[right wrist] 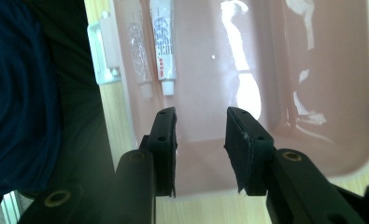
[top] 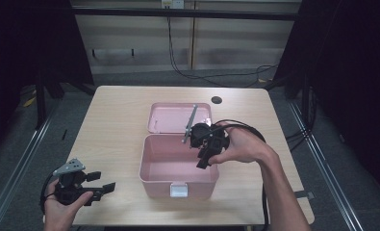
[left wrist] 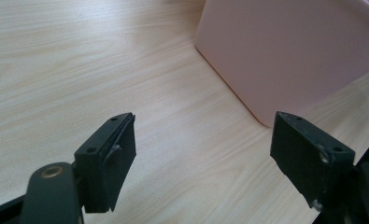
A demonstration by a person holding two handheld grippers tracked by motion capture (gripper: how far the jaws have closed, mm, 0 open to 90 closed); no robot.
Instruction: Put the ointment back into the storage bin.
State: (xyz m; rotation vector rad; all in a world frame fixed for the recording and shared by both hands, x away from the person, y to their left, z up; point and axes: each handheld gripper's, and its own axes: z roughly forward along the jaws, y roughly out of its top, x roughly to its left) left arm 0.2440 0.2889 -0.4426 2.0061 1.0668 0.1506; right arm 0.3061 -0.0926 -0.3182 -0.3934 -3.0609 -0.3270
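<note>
An open pink box (top: pixel 146 166) stands mid-table, its lid (top: pixel 171 118) laid back flat behind it. My right gripper (top: pixel 204 161) hangs over the box's right rim, pointing down into it. In the right gripper view its jaws (right wrist: pixel 201 126) are open with nothing between them, above the box floor (right wrist: pixel 210 70). A small white tube (right wrist: pixel 163 46) lies inside along the wall beside the white latch (right wrist: pixel 102 51). My left gripper (top: pixel 103 181) rests near the table's front left corner, open wide and holding nothing (left wrist: pixel 203 140). The box's corner (left wrist: pixel 289 51) lies just ahead of it.
The light wooden table (top: pixel 115 120) has a round cable hole (top: pixel 216 100) at the back right. The box's white latch (top: pixel 179 190) faces the front edge. Cables trail on the floor behind the table, and dark frames stand at both sides.
</note>
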